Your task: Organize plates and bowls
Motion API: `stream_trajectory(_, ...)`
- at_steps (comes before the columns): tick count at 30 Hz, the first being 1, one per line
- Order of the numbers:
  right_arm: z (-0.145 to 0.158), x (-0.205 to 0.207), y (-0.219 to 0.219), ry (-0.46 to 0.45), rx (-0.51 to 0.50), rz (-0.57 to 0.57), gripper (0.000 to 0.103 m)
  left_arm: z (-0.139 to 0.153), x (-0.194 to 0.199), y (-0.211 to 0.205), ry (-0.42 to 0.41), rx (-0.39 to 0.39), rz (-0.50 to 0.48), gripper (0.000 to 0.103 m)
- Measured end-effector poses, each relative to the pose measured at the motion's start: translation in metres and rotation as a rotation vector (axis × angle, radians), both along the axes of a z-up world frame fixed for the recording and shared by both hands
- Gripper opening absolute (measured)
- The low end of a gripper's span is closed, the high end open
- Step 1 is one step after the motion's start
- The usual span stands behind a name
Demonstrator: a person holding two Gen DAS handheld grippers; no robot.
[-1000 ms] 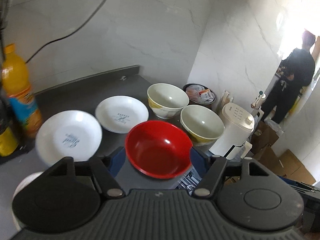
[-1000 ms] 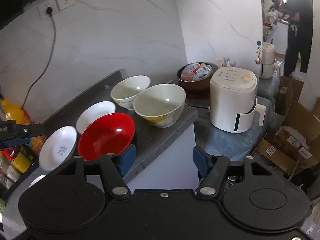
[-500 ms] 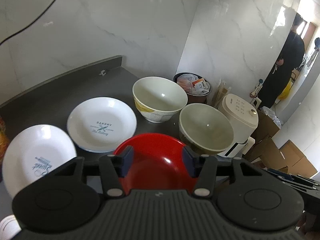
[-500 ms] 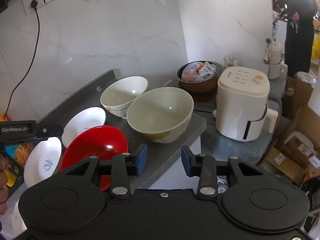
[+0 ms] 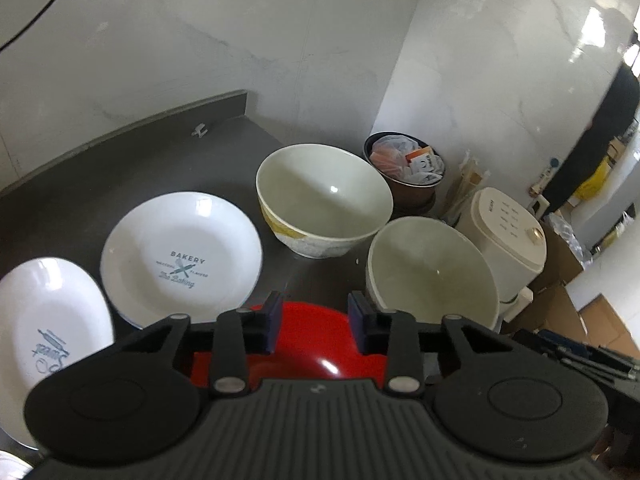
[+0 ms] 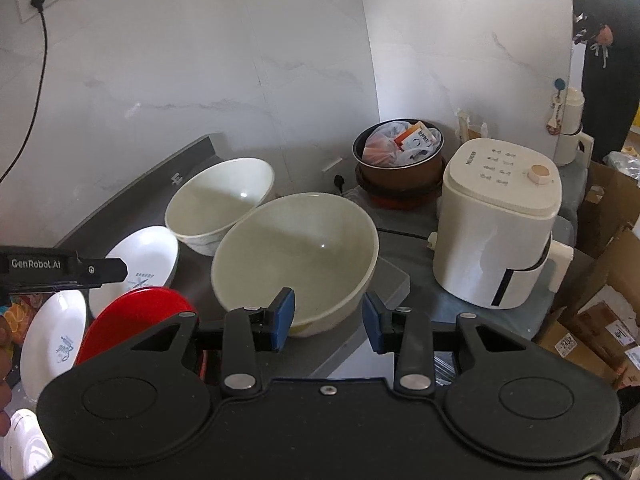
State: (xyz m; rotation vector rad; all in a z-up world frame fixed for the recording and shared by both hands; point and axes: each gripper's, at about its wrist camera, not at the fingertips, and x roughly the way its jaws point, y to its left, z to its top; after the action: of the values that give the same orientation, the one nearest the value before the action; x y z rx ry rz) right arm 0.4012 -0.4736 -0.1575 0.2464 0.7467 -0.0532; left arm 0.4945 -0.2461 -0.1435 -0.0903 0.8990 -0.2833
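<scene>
Currently the red bowl [image 5: 308,344] sits at lower centre of the left view, directly beneath the left gripper [image 5: 316,322], whose pads stand apart and hold nothing. Up-right of it are 2 cream bowls [image 5: 430,276] [image 5: 324,196]; to the left, 2 white plates [image 5: 180,258] [image 5: 48,328]. Right gripper [image 6: 328,318] is likewise parted and empty, at the nearer cream bowl's rim, on the grey counter [image 6: 390,280].

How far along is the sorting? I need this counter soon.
Nothing is stacked yet. The left gripper sits open over the red bowl, and the right gripper is open at the nearer cream bowl. The other cream bowl and bakery plate remain separate.
</scene>
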Motion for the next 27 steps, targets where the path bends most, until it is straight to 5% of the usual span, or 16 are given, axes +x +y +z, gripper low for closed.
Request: stream_trajectory(27,-0.041,0.073,-0.042,0.126,0.037,0.121,0.031,-0.049,0.067,-0.064,0.136,0.04,0.141,0.023)
